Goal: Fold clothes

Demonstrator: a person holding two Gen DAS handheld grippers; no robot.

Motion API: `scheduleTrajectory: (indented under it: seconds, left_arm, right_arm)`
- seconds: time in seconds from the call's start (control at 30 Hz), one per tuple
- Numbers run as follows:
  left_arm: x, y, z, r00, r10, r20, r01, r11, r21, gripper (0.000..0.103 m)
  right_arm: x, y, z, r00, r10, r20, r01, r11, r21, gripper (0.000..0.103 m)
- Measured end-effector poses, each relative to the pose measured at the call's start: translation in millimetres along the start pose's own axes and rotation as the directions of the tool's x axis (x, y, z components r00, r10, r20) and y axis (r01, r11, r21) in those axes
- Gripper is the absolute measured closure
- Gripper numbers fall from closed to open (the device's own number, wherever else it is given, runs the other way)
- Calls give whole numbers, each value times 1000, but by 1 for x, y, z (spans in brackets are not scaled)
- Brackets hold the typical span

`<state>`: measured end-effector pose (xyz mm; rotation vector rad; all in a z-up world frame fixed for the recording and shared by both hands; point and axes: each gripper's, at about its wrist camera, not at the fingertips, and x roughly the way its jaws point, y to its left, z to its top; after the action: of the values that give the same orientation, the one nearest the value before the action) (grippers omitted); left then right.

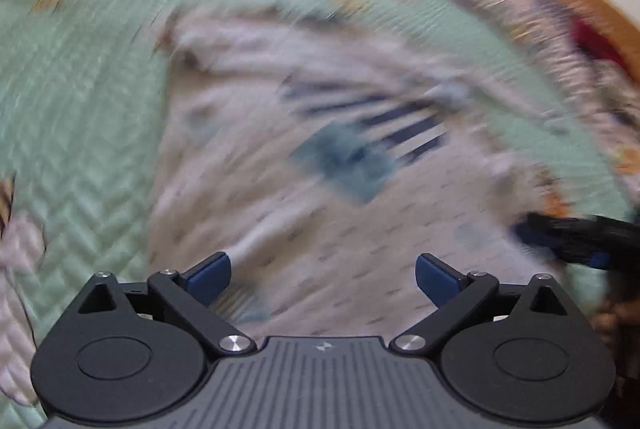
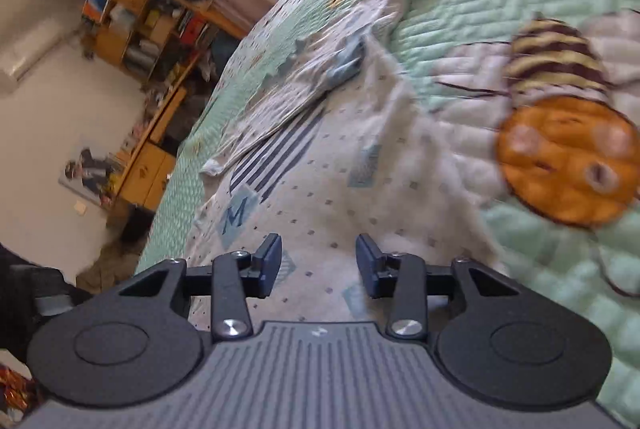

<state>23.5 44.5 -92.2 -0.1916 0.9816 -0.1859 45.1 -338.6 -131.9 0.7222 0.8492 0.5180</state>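
A white garment (image 1: 304,165) with small dots, navy stripes and a blue-green patch lies spread on a mint quilted bedspread (image 1: 80,101); the left wrist view is blurred by motion. My left gripper (image 1: 323,279) hovers over the garment's near part, open, nothing between its blue pads. In the right wrist view the same garment (image 2: 332,165) shows a striped panel and a letter patch, with a folded sleeve part farther off. My right gripper (image 2: 319,265) is open above the garment's near edge, holding nothing. It appears as a dark shape (image 1: 576,237) at the right edge of the left wrist view.
The bedspread (image 2: 500,1) carries a bee picture (image 2: 560,125) to the right of the garment. Beyond the bed's left edge stand wooden shelves (image 2: 148,17) with clutter, a wall and a poster (image 2: 90,173). A fringed bed edge (image 1: 540,41) runs at the right of the left wrist view.
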Motion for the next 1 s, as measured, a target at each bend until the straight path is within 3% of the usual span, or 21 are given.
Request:
scheduleTrajectory:
  seconds: [0.07, 0.17, 0.23, 0.4, 0.43, 0.47, 0.63, 0.8, 0.9, 1.0]
  left_arm:
    - [1, 1, -8, 1000, -5, 10, 4, 999, 49, 4]
    - [-3, 0, -17, 1000, 1, 8, -2, 996, 91, 5]
    - [-6, 5, -20, 1000, -17, 18, 15, 997, 70, 5]
    - [-12, 10, -27, 999, -31, 25, 29, 997, 74, 5]
    - [-14, 10, -29, 999, -30, 20, 28, 997, 76, 5]
    - [-16, 10, -29, 999, -30, 13, 28, 997, 76, 5]
    - [-34, 10, -18, 1000, -14, -7, 14, 999, 42, 7]
    - [-44, 3, 16, 988, -75, 135, 66, 996, 67, 1]
    - [-12, 12, 25, 997, -11, 83, 10, 1000, 20, 2]
    - [12, 19, 15, 999, 4, 43, -4, 1000, 18, 1]
  right_arm:
    - [-10, -8, -4, 999, -50, 7, 50, 999, -6, 103]
    - [-20, -13, -10, 997, -78, -6, 78, 997, -11, 103]
    - [-19, -2, -12, 991, -131, -15, 129, 988, -86, 103]
    - [-17, 31, -17, 959, -282, -23, 267, 927, -265, 103]
    - [-13, 37, -13, 962, -273, -19, 258, 927, -274, 103]
    - [-8, 42, -9, 966, -257, -15, 243, 929, -280, 94]
    - [15, 67, 12, 984, -177, 7, 170, 936, -310, 85]
    - [38, 93, 33, 995, -94, 25, 97, 935, -341, 82]
    - [52, 108, 46, 998, -44, 35, 54, 931, -360, 78]
    - [78, 102, 77, 996, -53, 69, 72, 946, -315, 76]
